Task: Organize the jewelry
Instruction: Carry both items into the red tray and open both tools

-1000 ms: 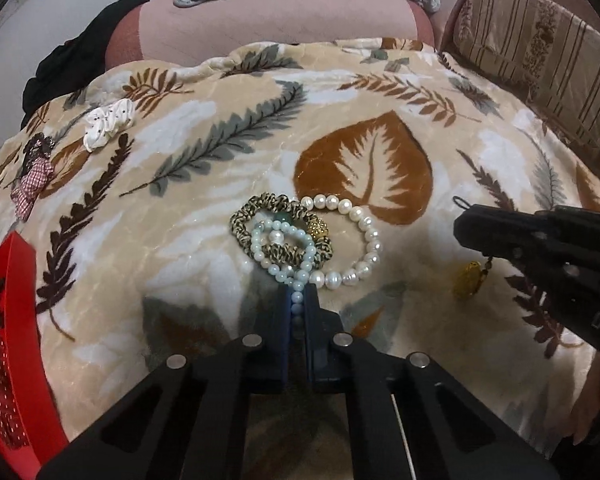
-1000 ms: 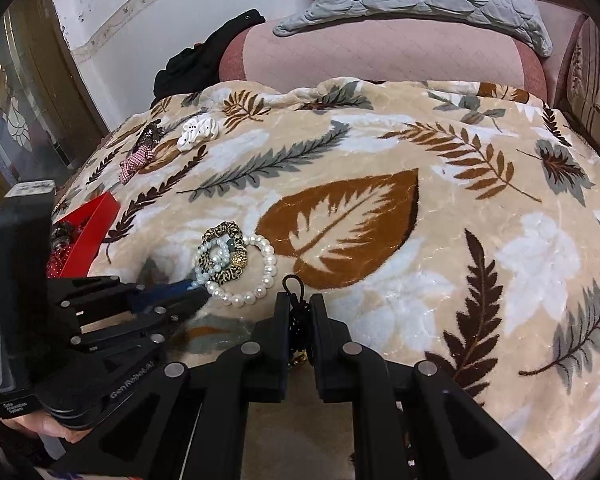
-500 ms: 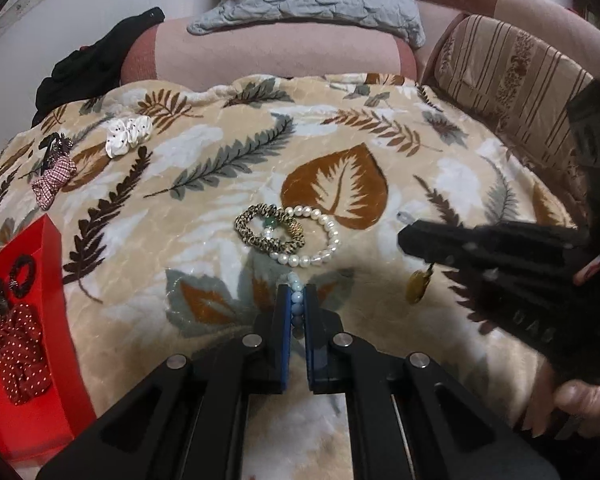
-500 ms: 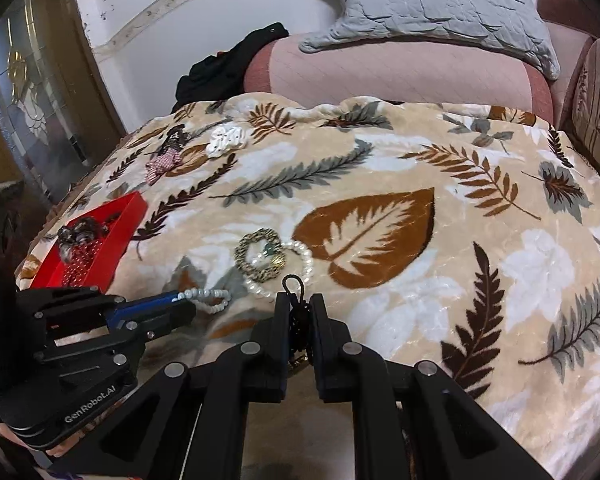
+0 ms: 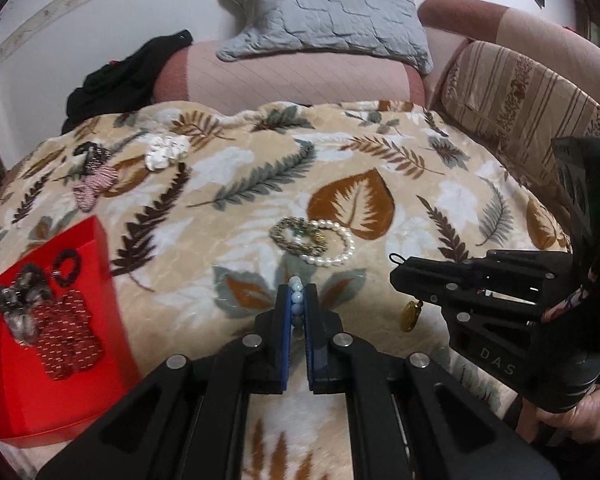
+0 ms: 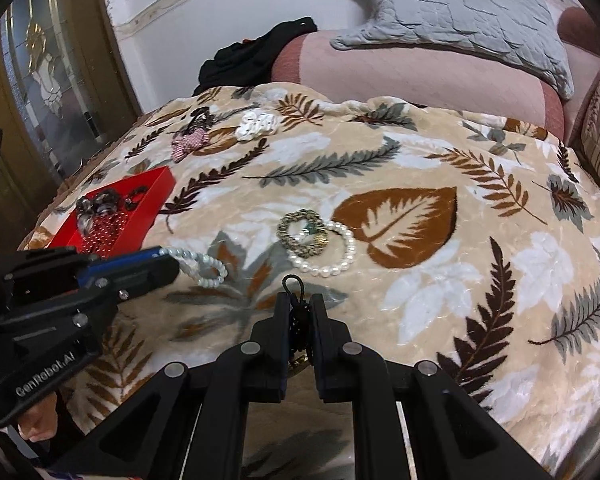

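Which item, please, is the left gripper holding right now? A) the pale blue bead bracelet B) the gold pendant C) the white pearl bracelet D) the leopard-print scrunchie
A: the left gripper is shut on the pale blue bead bracelet, while the white pearl bracelet lies on the blanket.

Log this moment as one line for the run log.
left gripper: shut on pale bead bracelet | right gripper: shut on black cord | red tray: hair ties inside

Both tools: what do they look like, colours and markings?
Left tool: black body, blue finger pads, silver bolts, white "GenRobot.AI" lettering seen in the right wrist view. Right tool: black throughout, silver bolts, "DAS" on its grip, a green light on its rear block.
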`<state>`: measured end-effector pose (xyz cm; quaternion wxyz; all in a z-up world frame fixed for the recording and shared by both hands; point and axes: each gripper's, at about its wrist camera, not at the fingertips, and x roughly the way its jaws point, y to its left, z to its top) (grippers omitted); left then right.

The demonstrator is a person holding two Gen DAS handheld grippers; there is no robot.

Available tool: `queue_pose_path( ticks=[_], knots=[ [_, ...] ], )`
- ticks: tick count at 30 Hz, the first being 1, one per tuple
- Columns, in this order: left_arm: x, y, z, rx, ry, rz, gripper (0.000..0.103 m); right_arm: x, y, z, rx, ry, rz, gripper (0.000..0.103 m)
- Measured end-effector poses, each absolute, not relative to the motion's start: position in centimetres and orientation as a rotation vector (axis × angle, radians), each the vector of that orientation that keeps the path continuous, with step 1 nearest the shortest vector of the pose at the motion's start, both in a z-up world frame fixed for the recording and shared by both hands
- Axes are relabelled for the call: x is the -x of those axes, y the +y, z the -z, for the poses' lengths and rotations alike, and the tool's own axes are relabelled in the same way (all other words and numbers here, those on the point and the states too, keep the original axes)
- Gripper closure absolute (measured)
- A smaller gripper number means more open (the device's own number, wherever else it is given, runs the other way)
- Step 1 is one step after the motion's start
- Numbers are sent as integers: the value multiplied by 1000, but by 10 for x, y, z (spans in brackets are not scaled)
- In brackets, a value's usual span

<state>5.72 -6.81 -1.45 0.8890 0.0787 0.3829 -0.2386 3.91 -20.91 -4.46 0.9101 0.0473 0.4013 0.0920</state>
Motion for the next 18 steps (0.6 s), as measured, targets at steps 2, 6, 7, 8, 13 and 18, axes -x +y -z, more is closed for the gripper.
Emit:
queue_pose_path(
  ticks=[2, 6, 7, 8, 13, 18],
  knots=[
    [-56, -59, 10, -161, 781, 473, 97, -39, -203, 41, -92, 825, -201, 92],
    [-57, -38, 2, -139, 765, 430, 97, -39, -188, 31, -79, 820, -231, 92],
    [-57, -33, 1, -135, 761, 423, 97, -40, -184, 29, -79, 821, -240, 92],
    [-57, -28, -1, -130, 756, 411, 97, -40, -180, 28, -76, 821, -248, 92],
    [-59, 1, -6, -103, 742, 357, 97, -48, -155, 18, -60, 829, -304, 92],
    [-63, 31, -9, -71, 726, 297, 97, -54, -128, 9, -29, 826, -349, 92]
  ],
)
